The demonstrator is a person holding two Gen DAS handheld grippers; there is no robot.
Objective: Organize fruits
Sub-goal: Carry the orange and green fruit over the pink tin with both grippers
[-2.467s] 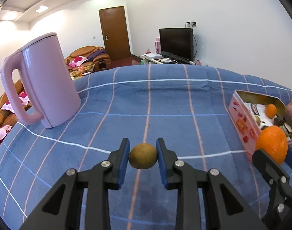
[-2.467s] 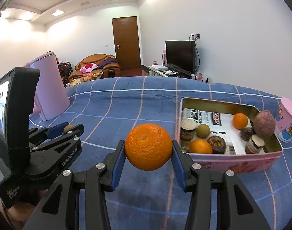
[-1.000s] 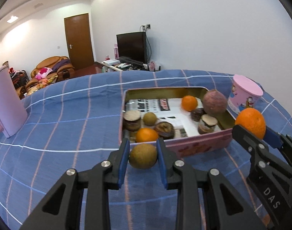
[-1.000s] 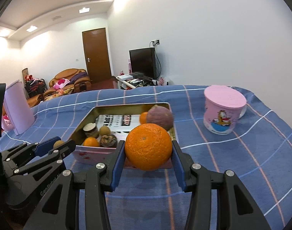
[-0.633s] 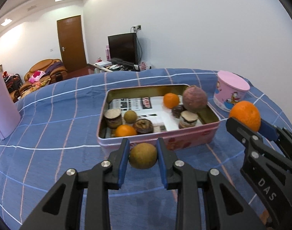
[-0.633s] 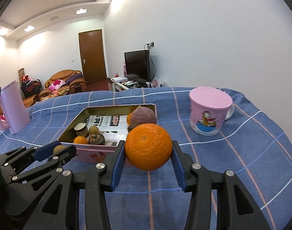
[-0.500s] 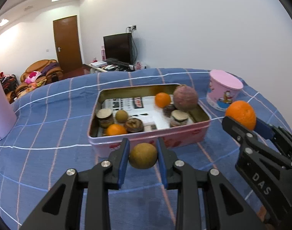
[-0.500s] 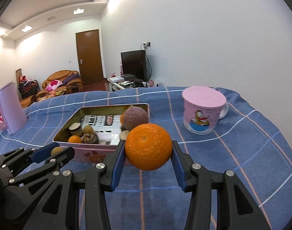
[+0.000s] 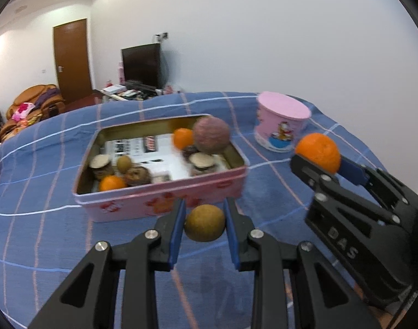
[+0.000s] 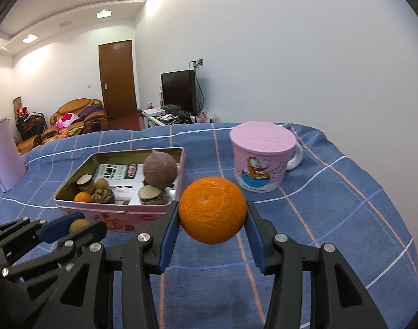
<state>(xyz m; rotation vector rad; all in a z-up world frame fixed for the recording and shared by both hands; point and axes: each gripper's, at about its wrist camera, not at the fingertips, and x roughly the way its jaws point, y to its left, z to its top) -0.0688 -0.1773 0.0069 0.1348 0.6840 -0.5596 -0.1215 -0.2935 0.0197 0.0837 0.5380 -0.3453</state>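
Two fruits are held up: the left gripper [image 9: 204, 226] squeezes a small brown fruit [image 9: 205, 222] and the right gripper [image 10: 212, 213] squeezes a big orange [image 10: 212, 209]. Both have moved closer to the pink tin [image 9: 159, 202], so they can drop in soon.

Lighting: bright, even indoor light from recessed ceiling lamps [image 10: 104, 13]; soft shadows on the blue cloth [image 10: 332, 205] under each gripper. Glare: ceiling washed out around the lamps. Blur: left wrist view motion-smeared. Distortion: strong fisheye bending, dark vignette at corners.
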